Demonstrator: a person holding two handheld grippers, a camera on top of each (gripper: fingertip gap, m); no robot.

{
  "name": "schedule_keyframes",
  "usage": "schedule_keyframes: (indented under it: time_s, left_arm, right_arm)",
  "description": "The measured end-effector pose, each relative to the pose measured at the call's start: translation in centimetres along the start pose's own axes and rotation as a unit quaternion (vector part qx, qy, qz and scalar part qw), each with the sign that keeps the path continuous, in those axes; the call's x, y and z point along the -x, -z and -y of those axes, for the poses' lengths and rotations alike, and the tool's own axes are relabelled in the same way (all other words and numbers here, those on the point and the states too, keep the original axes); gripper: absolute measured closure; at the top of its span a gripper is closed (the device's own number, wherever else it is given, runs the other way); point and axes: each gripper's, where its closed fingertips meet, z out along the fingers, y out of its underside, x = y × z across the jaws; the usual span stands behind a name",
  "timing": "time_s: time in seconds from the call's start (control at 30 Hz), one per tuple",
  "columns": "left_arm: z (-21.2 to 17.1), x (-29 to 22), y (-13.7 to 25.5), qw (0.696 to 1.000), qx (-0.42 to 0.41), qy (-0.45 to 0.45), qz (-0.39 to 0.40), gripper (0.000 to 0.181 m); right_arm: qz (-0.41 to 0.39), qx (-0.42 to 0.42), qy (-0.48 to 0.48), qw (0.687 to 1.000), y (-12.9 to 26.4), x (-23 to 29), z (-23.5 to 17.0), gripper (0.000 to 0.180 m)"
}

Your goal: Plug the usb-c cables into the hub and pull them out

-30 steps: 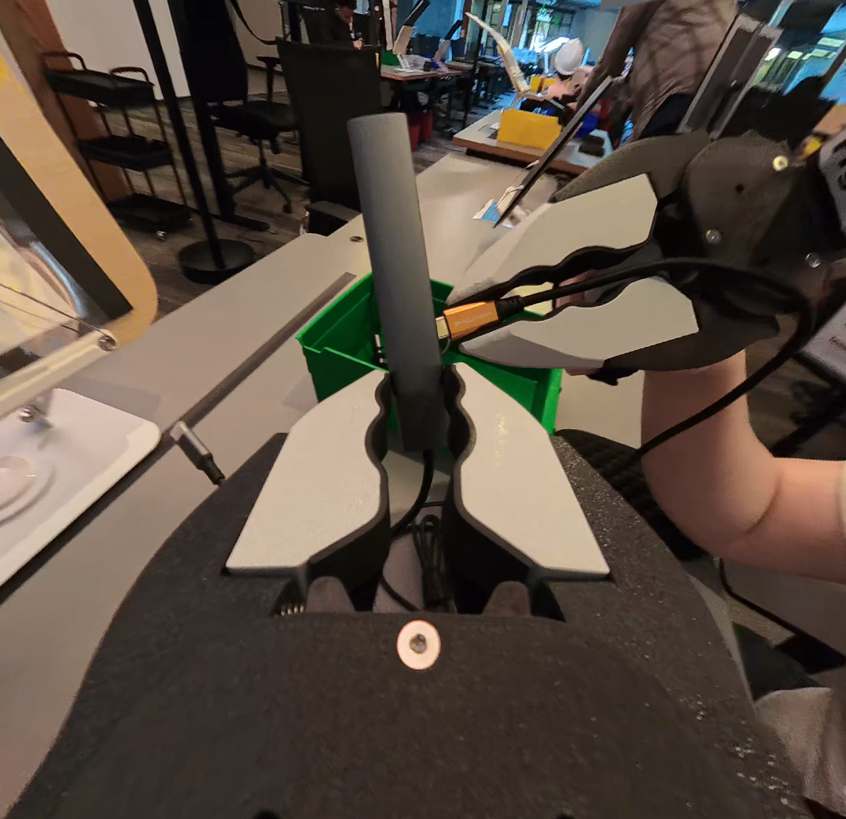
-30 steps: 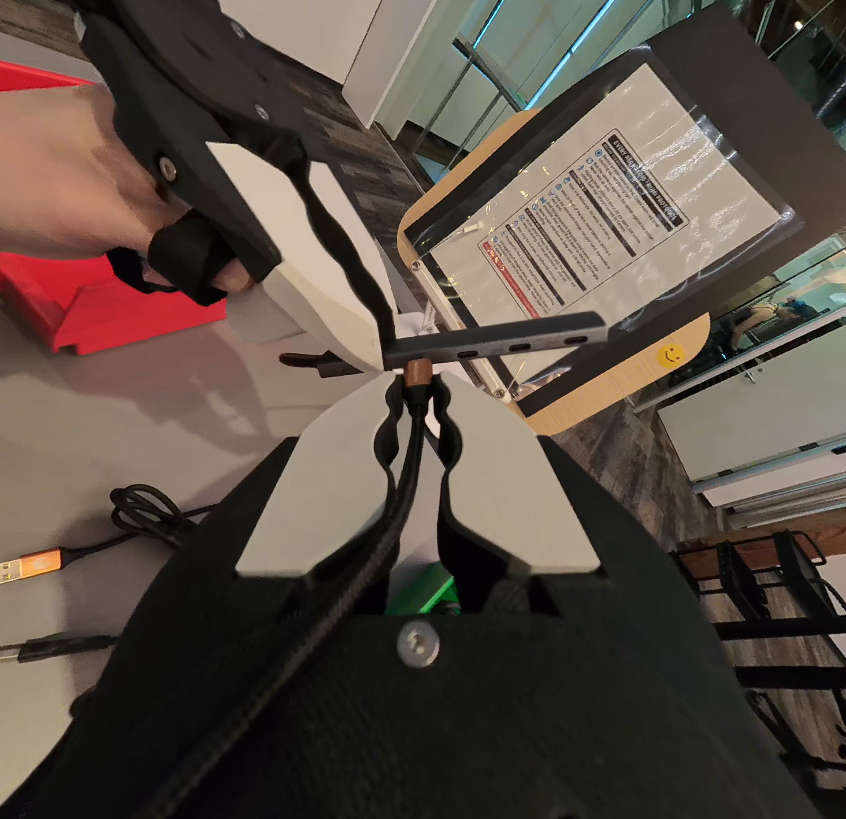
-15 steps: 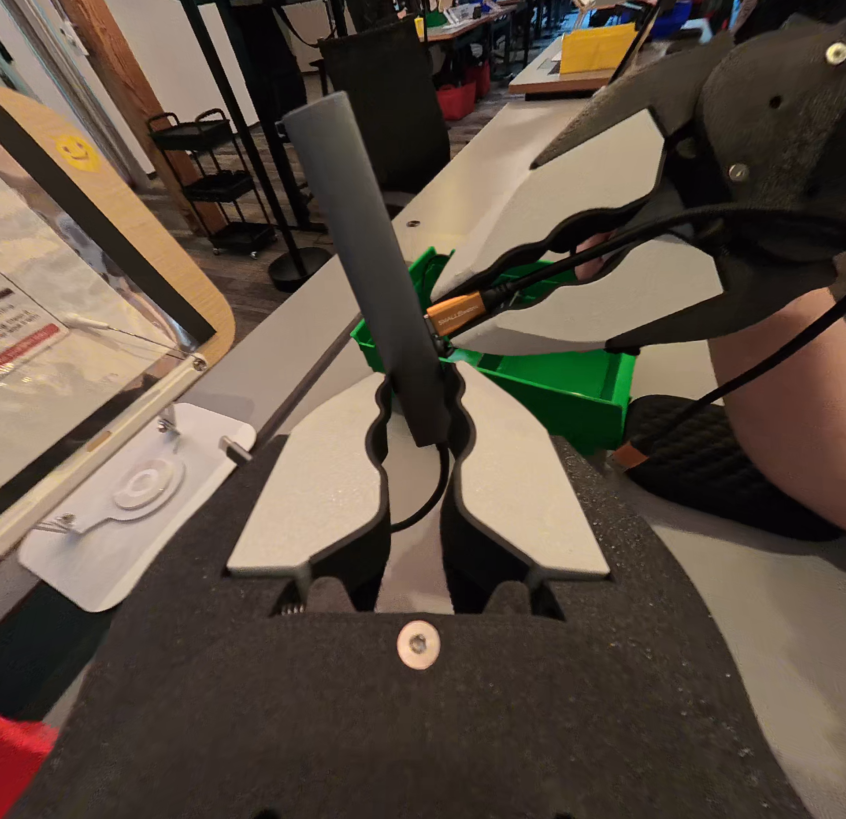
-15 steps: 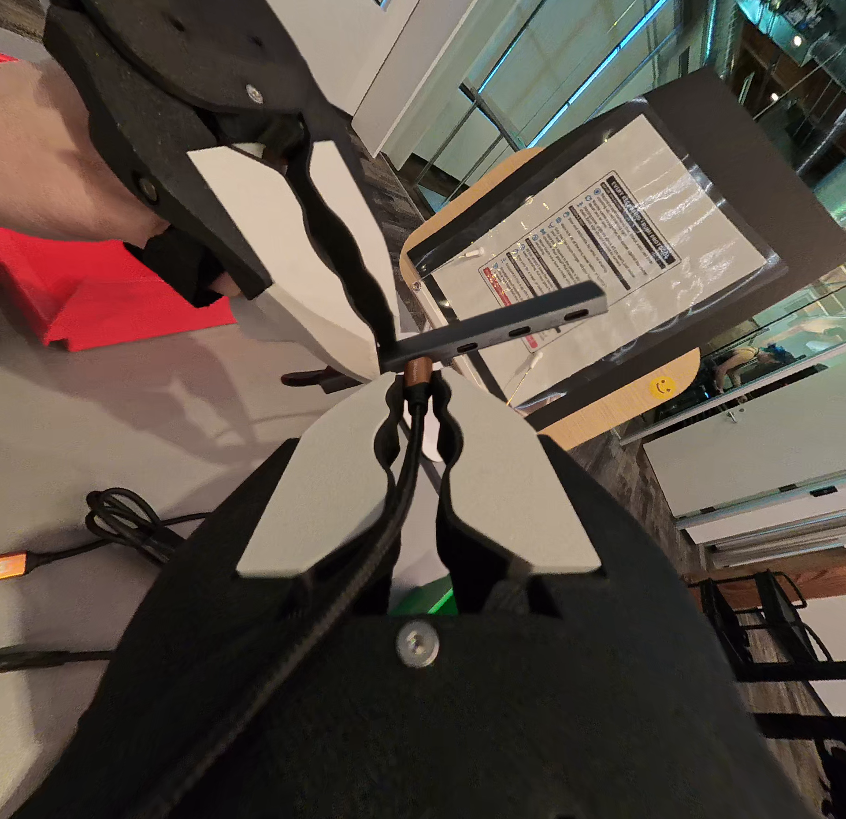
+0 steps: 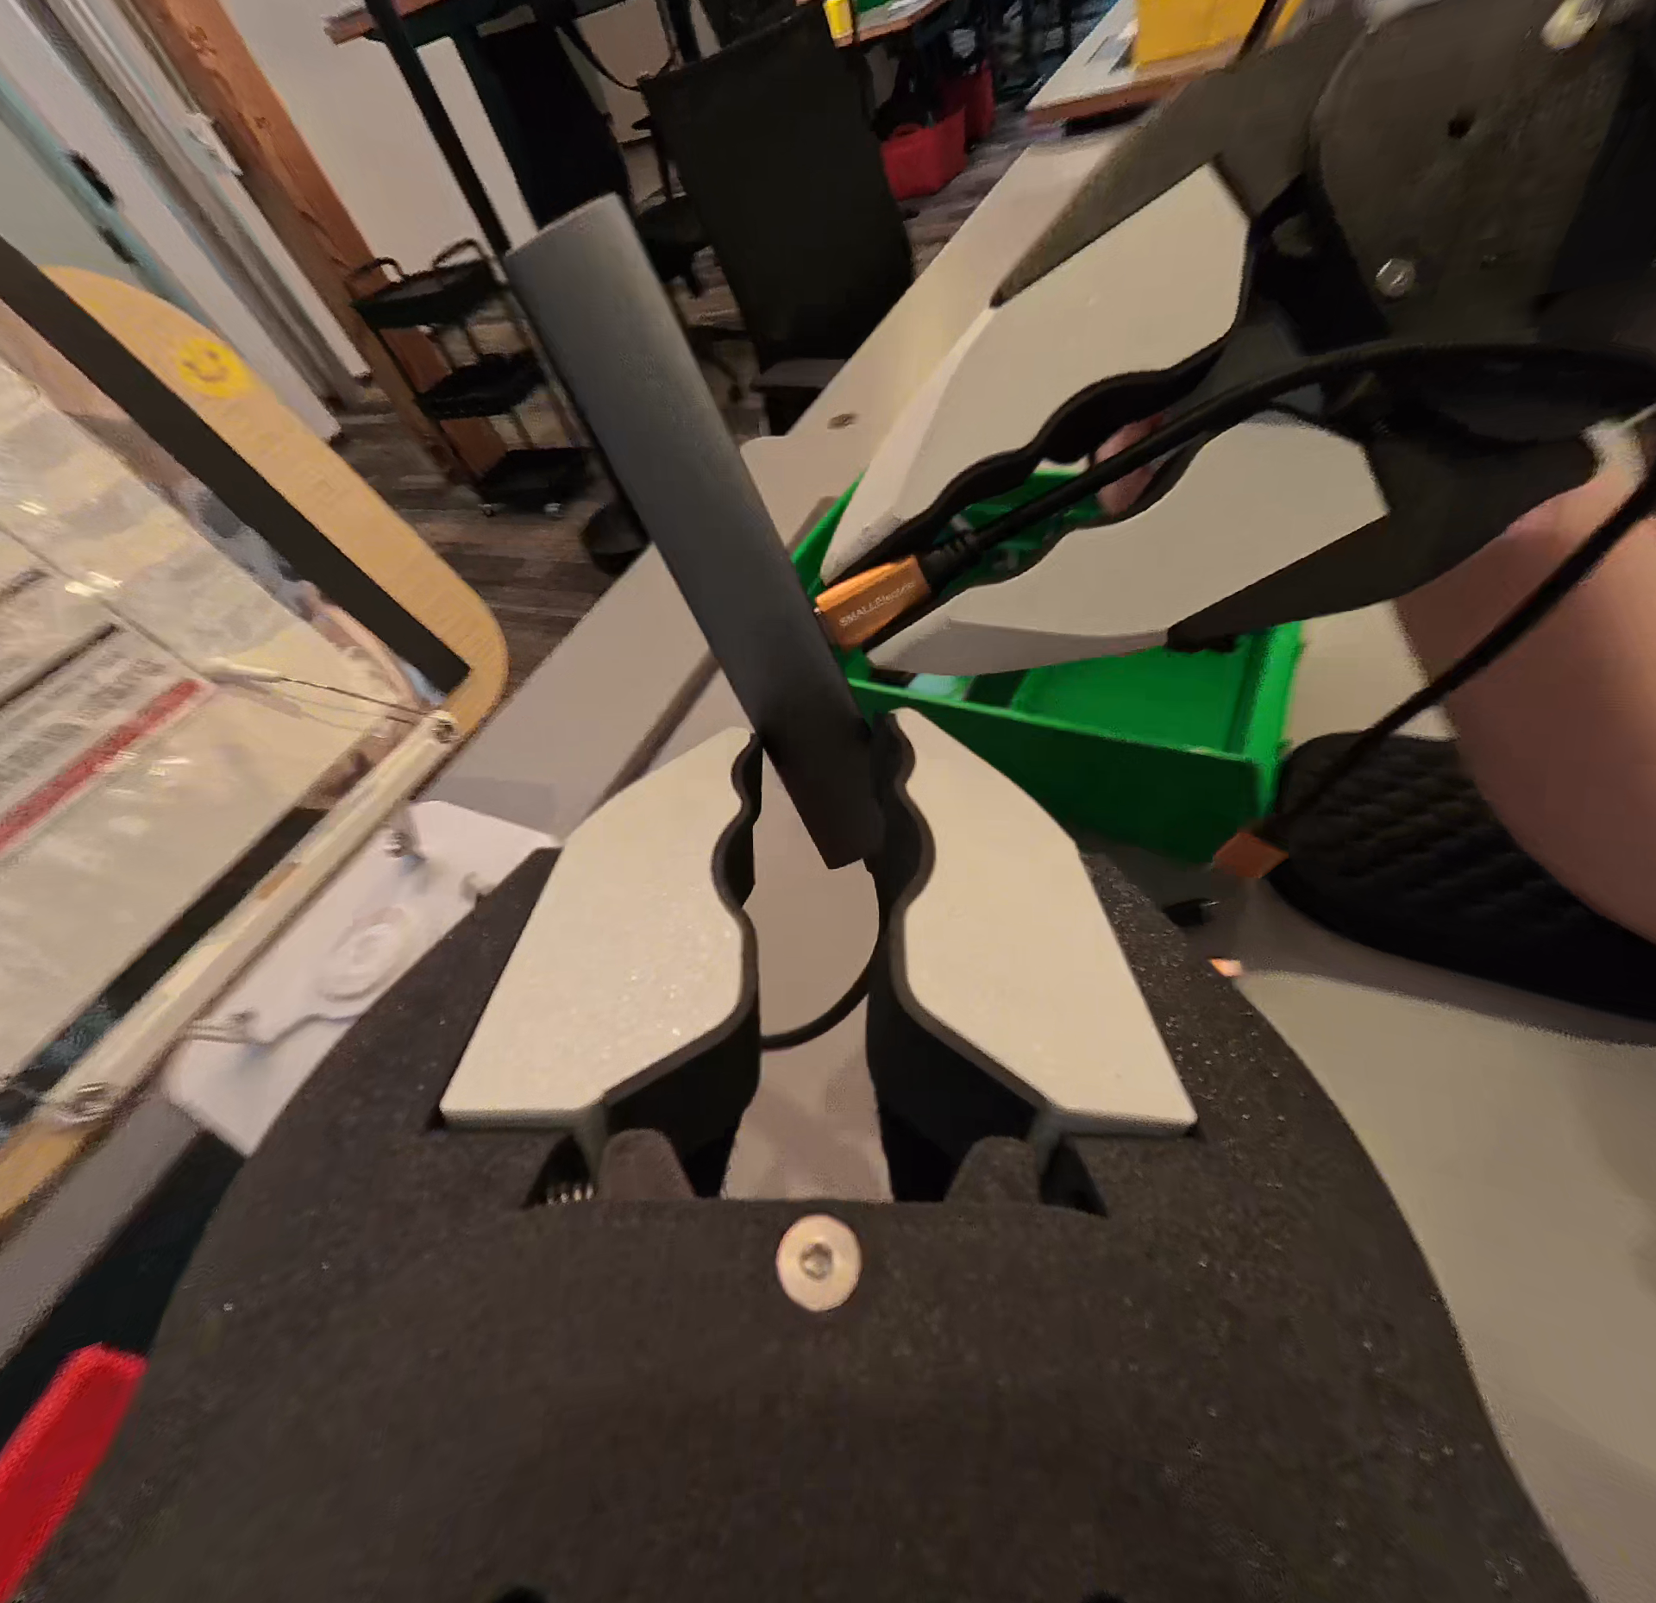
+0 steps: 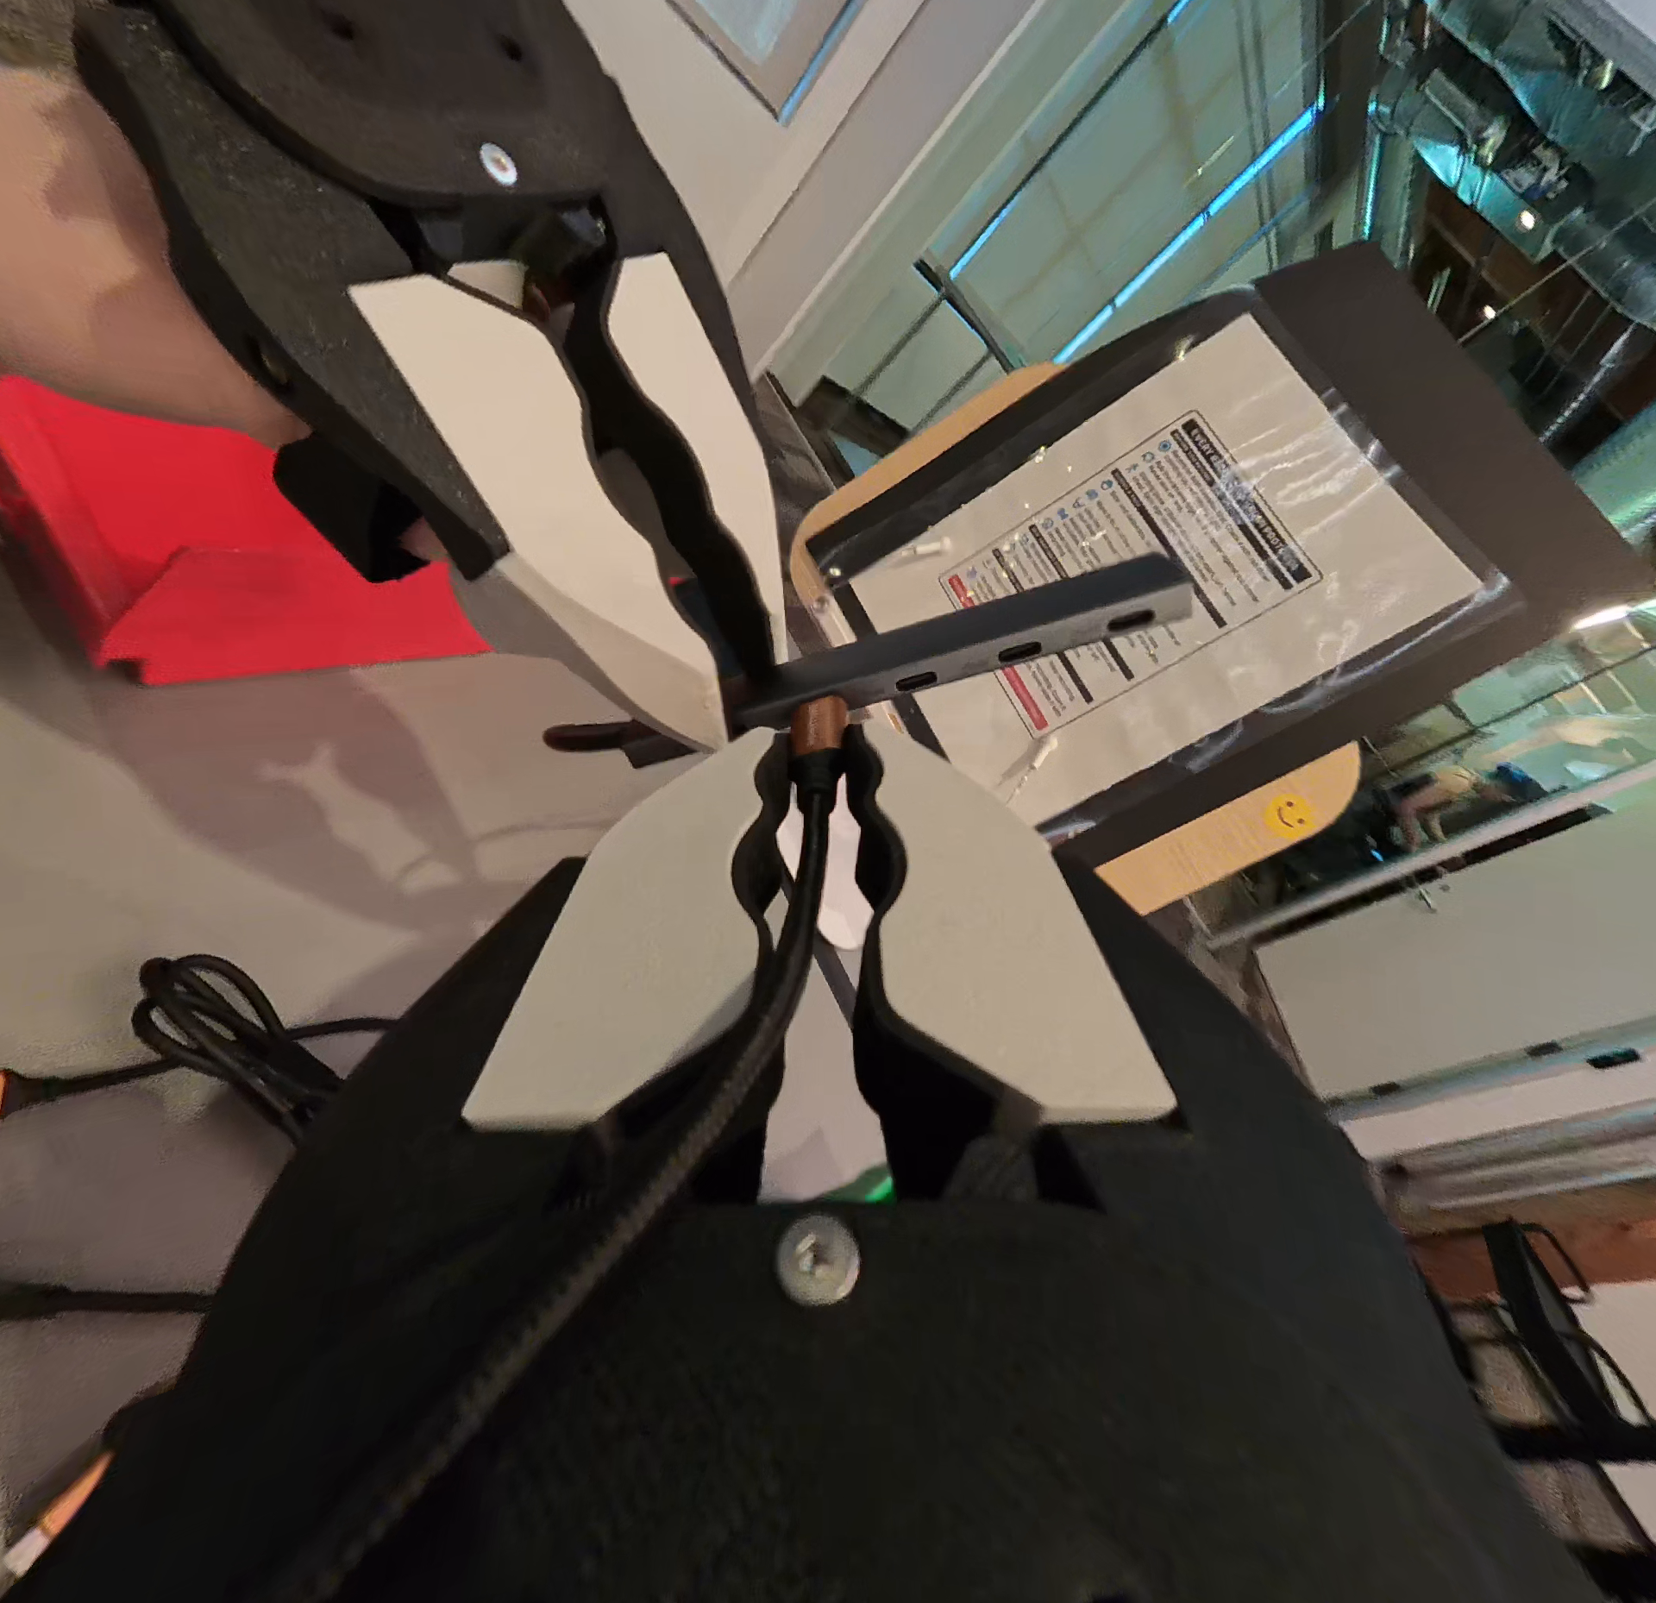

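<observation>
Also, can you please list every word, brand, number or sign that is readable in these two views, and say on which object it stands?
I do not copy writing out; these things bear it.
Orange plug: one short printed line on its side.
Laminated sheet in the stand: many printed lines and small icons.
Yellow sticker on the stand: a drawn face, no words.
Hub: no writing visible.
</observation>
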Motion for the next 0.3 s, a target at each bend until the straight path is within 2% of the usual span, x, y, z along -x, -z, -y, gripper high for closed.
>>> schedule_keyframes:
  time_s: [0.03,0.1,0.2,0.3]
  left_arm:
    - [0.3,-0.2,0.3,0.999,-0.007,0.025,-0.022,0.157]
    - [1.1,-0.9,1.4,0.992,-0.031,0.085,-0.085,0.162]
    - [3.5,-0.8,4.0,0.962,-0.118,0.179,-0.17,0.155]
    - [4.1,-1.3,5.1,0.936,-0.142,0.216,-0.237,0.155]
  right_arm:
    - [0.006,-0.017,-0.012,1.0,0.2,-0.1,0.2,0.167]
    - [0.024,-0.054,-0.022,0.998,0.9,-0.1,0.9,0.167]
    - [0.028,-0.101,-0.011,0.994,2.5,-0.4,1.9,0.167]
    - [0.057,-0.16,-0.006,0.985,3.7,0.4,3.4,0.167]
